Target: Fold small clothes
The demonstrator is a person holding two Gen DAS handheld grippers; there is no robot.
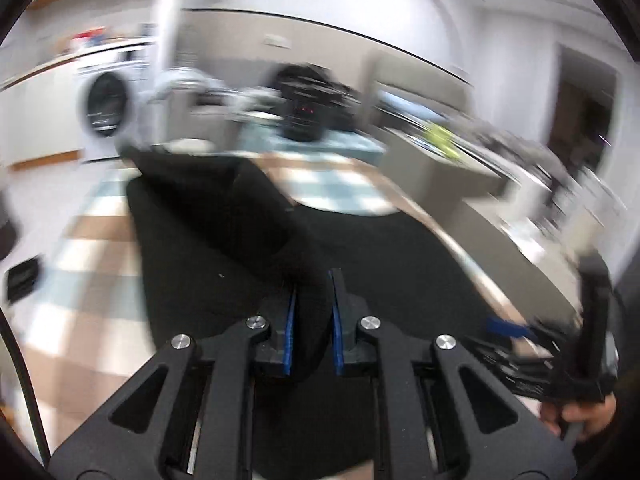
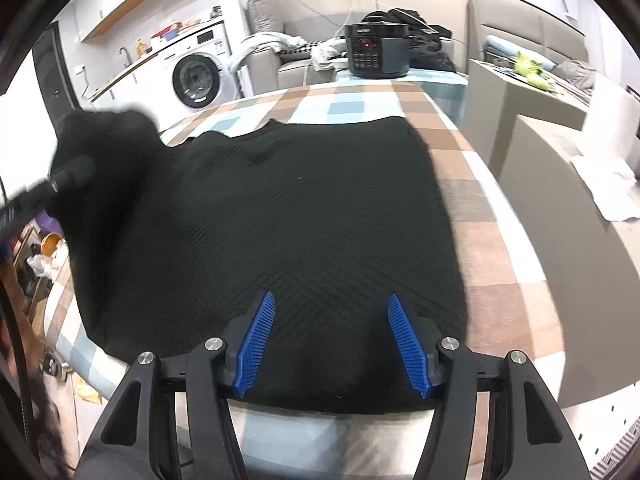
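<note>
Blue ribbed pads sit closest in both wrist views. On the left, the left hand-held gripper (image 1: pixel 313 320) has its two pads drawn narrow, pinching a bunched fold of the black garment (image 1: pixel 224 216) between them. That view is smeared with motion blur. The cloth rises from the pinch and falls away to the left and ahead over the checked cloth (image 1: pixel 92 256) of the bench. Far right in the same view, the right hand-held gripper (image 1: pixel 592 320) shows as a dark blurred shape with a hand under it; its state cannot be read there.

From the right wrist view, the left hand-held gripper (image 2: pixel 60 182) appears at the far left edge as a dark bar, with a raised lump of black fabric around its tip. The garment (image 2: pixel 280 208) spreads flat across the middle of the bench, its near hem close to the front edge. The right hand-held gripper (image 2: pixel 332 344) hovers over that near hem with its pads spread wide apart, holding nothing. Checked cloth (image 2: pixel 500 240) in brown, white and blue shows bare to the right of the garment and beyond its far edge.

At the far end of the bench stands a black cooker (image 2: pixel 376 56) with a lit red display. A washer (image 2: pixel 196 80) stands further left against the wall.
</note>
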